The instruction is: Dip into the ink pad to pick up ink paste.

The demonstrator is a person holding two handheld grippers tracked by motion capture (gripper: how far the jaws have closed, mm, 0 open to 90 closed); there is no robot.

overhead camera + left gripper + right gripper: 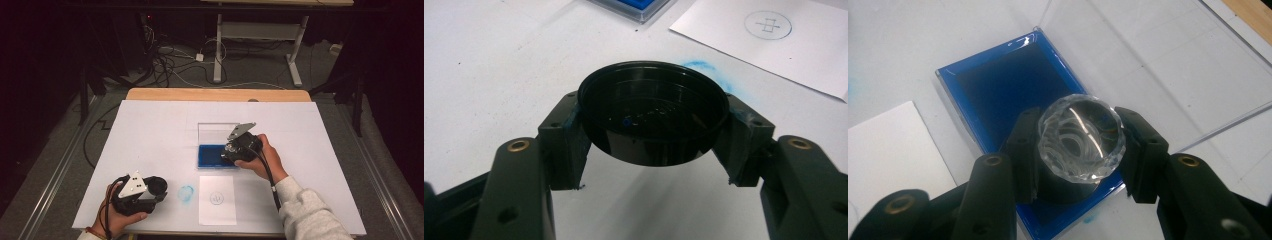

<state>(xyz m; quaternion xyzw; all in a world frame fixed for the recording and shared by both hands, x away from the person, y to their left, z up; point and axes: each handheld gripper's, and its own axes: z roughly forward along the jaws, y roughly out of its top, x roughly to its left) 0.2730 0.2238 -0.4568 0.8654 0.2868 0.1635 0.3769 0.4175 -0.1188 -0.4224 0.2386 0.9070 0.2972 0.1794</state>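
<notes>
— So which step is this?

— Inking, by the look of it. The right gripper (239, 150) has its jaws closed on a stamp (1079, 145) with a faceted clear knob and a dark body, and holds it down on the blue ink pad (998, 95), near the pad's right end in the high view. The pad's clear lid (217, 132) stands open behind it.

— And the other hand?

— The left gripper (150, 192) waits near the desk's (150, 130) front left corner, jaws clamped on a round black cap (653, 112), most likely the stamp's own cover, held just above the white surface.

— What does the next move call for?

— Probably lifting the stamp straight off the pad and carrying it to the paper slip (217, 200) in front, then pressing it flat. A blue smudge (186, 193) already marks the desk left of the slip, so a careful, level press matters.

— Any writing?

— One blue circular imprint (768, 25) on the slip, with a boxy mark inside; too small to read. No brand or label is legible.
</notes>
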